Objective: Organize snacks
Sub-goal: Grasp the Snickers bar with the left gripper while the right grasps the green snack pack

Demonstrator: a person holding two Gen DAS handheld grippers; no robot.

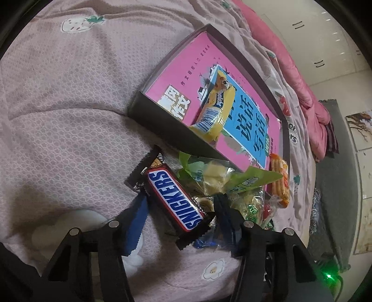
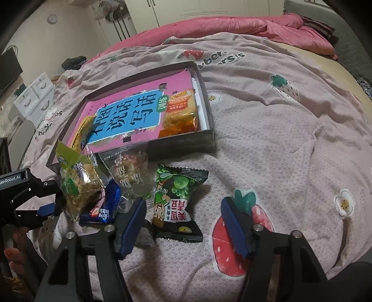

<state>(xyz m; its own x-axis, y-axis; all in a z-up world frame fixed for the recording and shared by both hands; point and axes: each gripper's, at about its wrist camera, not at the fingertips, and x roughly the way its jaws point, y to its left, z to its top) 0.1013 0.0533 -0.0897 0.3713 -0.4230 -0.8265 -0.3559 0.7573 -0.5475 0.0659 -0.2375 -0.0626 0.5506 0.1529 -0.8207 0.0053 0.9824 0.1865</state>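
Observation:
A dark shallow box lies on the bed with a pink book inside. A yellow snack pack and an orange cracker pack lie on the book. My left gripper is open around a Snickers bar at the edge of a snack pile with green-and-clear packets. My right gripper is open around a black-and-green pea snack bag. The left gripper also shows in the right wrist view, beside clear packets and a blue pack.
The bed cover is pink with strawberry and flower prints. A crumpled pink quilt lies at the far side. White drawers and a wardrobe stand beyond the bed. An orange cracker pack lies by the box.

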